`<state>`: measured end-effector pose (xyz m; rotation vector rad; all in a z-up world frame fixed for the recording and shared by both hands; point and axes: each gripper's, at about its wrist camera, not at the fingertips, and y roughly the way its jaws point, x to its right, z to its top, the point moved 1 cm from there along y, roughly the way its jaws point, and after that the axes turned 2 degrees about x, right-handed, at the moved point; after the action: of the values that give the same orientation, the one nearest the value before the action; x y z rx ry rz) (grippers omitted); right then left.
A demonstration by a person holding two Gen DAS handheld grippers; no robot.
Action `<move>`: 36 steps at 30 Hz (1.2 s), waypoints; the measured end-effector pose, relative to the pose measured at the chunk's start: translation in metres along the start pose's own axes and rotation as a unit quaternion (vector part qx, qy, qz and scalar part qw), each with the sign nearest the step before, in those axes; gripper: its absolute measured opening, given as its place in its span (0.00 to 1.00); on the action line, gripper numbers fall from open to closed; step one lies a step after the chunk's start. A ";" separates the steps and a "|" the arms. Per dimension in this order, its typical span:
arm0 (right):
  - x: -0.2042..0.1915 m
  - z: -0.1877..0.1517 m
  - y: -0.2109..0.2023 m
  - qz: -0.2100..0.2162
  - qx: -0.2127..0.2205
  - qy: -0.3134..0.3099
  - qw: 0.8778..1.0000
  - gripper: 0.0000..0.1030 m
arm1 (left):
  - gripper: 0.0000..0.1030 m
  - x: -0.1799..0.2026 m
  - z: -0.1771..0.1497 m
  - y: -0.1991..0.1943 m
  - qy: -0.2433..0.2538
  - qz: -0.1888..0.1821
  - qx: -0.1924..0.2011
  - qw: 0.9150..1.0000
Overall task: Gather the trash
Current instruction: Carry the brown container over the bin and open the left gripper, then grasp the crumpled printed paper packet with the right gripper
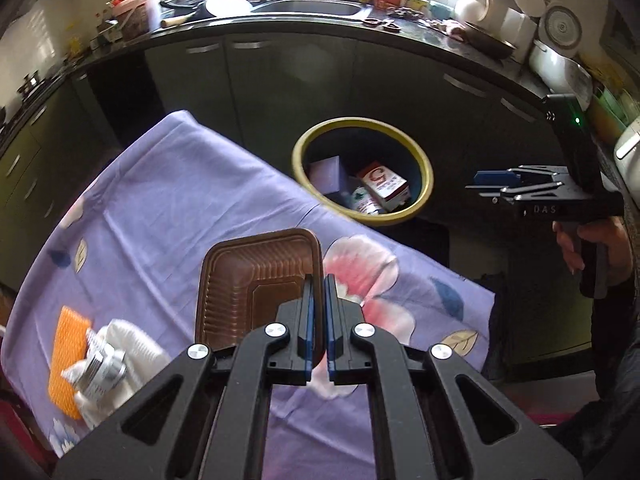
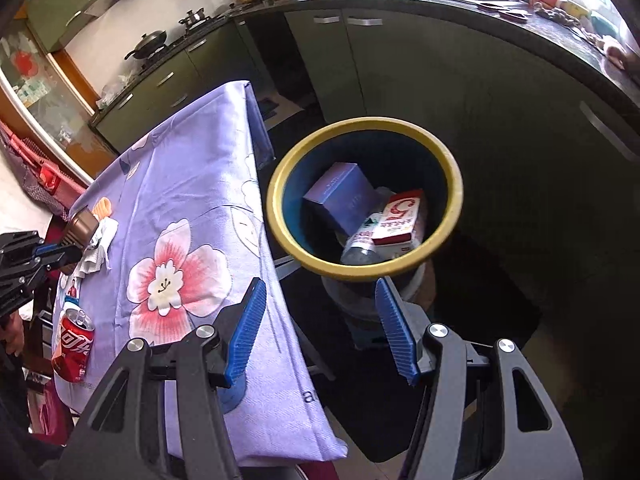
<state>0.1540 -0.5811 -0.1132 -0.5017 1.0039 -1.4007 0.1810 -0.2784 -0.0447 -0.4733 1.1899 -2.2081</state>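
Brown ribbed plastic food tray point(image 1: 256, 292) is clamped by its right rim between the closed blue pads of the left gripper point(image 1: 319, 320), held above the purple floral tablecloth point(image 1: 168, 200). Beside it on the cloth lie an orange mesh sleeve point(image 1: 66, 344), crumpled white tissue point(image 1: 132, 344) and a small silver metal tin point(image 1: 102, 372). Beyond the table edge stands the yellow-rimmed dark waste bin point(image 2: 448, 160), already containing a purple carton point(image 2: 344, 196), a red-and-white carton point(image 2: 400, 216) and a clear plastic bottle point(image 2: 360, 246). Right gripper point(image 2: 320, 328) hangs near the bin with its jaws apart and nothing between them. A red drinks can point(image 2: 74, 344) stands upright near the cloth's edge.
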 end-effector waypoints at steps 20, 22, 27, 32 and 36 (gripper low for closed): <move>0.058 -0.037 -0.042 -0.023 0.022 0.063 0.997 0.60 | 0.54 0.047 0.111 0.077 0.001 -0.083 0.046 0.995; 0.051 -0.035 -0.037 -0.017 0.016 0.054 0.998 0.60 | 0.57 0.038 0.098 0.045 -0.003 -0.072 0.074 0.995; 0.010 -0.026 -0.019 0.007 -0.006 0.002 1.000 0.60 | 0.63 0.003 0.048 -0.032 -0.045 -0.056 0.121 0.990; -0.055 -0.017 0.004 0.048 -0.029 -0.072 0.996 0.60 | 0.65 -0.024 -0.024 -0.097 -0.090 -0.008 0.155 0.984; -0.120 -0.012 0.025 0.082 -0.047 -0.140 0.986 0.60 | 0.65 -0.050 -0.075 -0.136 -0.121 0.038 0.166 0.978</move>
<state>0.1736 -0.4593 -0.1061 -0.6511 0.8632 -1.1054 0.1338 -0.1399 0.0270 -0.5268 0.6843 -2.1547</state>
